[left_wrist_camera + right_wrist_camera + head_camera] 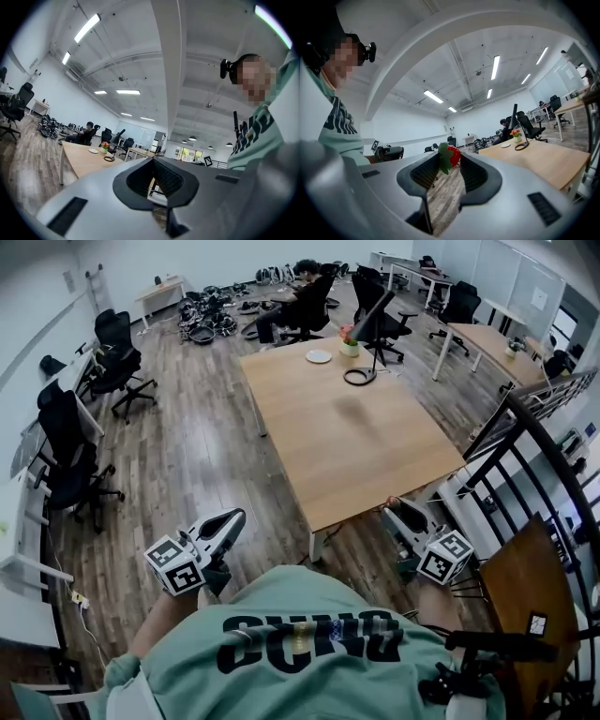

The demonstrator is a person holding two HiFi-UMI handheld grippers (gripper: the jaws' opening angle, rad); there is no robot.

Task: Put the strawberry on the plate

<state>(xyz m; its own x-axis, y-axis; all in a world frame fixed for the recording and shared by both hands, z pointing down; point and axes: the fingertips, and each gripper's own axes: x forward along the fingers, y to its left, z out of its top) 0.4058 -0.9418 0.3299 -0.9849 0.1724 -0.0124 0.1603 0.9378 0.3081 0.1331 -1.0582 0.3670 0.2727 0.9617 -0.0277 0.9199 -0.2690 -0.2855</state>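
Currently grips the strawberry [453, 155] at the tips of the right gripper's [450, 163] ribbed black jaws, leafy green cap outward, probably to spare the glossy red flesh. Keeps left gripper [153, 161] jaws together, empty. Leaves the round white plate [319, 356] well apart, far down the smooth wooden counter [356, 456].
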